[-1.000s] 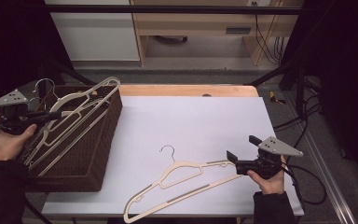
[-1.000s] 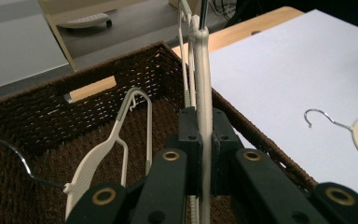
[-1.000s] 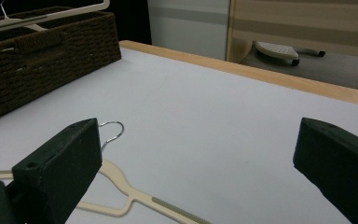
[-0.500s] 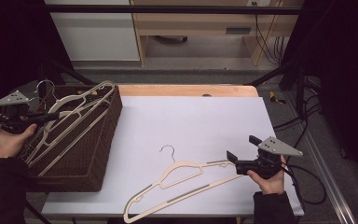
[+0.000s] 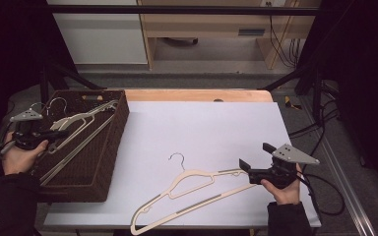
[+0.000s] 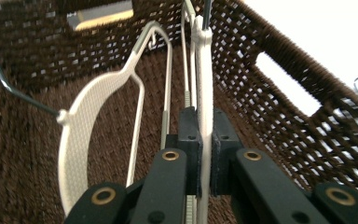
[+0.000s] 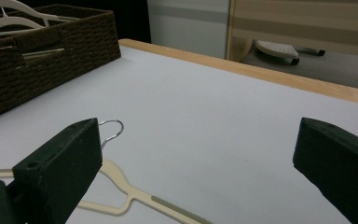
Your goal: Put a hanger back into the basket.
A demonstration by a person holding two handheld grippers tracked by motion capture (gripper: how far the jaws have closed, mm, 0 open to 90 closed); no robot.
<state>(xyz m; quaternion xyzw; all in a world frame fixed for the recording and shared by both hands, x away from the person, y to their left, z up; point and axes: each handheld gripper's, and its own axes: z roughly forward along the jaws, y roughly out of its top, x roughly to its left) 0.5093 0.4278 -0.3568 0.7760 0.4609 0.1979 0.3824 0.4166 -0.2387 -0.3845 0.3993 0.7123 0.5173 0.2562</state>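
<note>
We note left gripper (image 6: 205, 154), jaws clamped on a cream hanger (image 6: 204, 79) inside the wicker basket (image 5: 110, 147), far left. Right gripper (image 5: 256, 169), jaws wide, near right, beside a second hanger (image 5: 192, 184) flat on the counter (image 5: 202, 128)

One bit of writing shows: small white lettering on the cuff of the person's dark left sleeve (image 5: 0, 206), at the bottom left corner of the high view. It is too small and blurred to read. The basket (image 5: 109, 162), the hangers, the white surface (image 5: 202, 128) and the furniture behind it carry no label, brand, number or sign that can be read, and the two gripper views show no writing either.
</note>
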